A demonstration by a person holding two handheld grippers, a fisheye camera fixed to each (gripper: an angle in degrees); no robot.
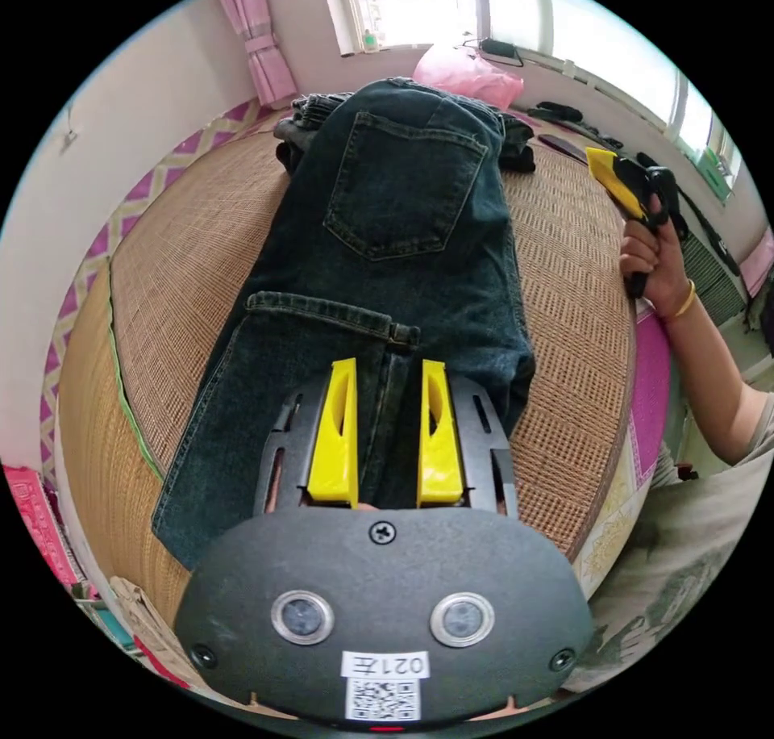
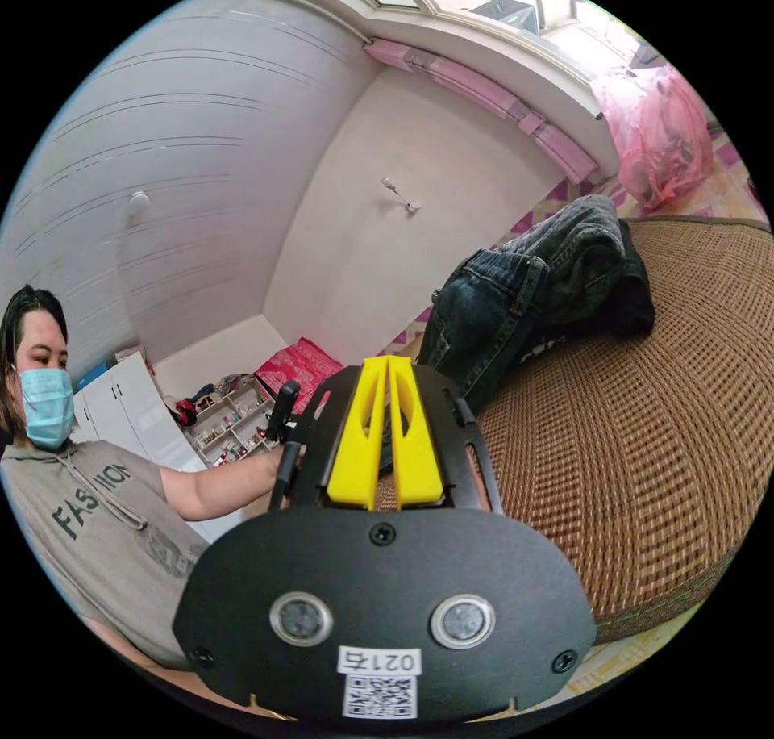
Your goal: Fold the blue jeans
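Observation:
The dark blue jeans (image 1: 395, 231) lie on a woven mat (image 1: 177, 255), folded lengthwise with a back pocket facing up and the leg ends doubled back over the thighs. My left gripper (image 1: 389, 364) hovers over that doubled part, its yellow jaws apart with a seam running between them. My right gripper (image 1: 617, 176) is held up in a hand off to the right of the jeans, away from the cloth. In the right gripper view its jaws (image 2: 387, 364) are pressed together with nothing in them, and the jeans (image 2: 484, 319) bulge beyond.
Other dark clothes (image 1: 306, 118) are heaped at the far end of the jeans, beside a pink bag (image 1: 472, 73). The mat's edge (image 1: 621, 416) drops off toward the person sitting on the right. Shelves with small items (image 2: 230, 428) stand by the wall.

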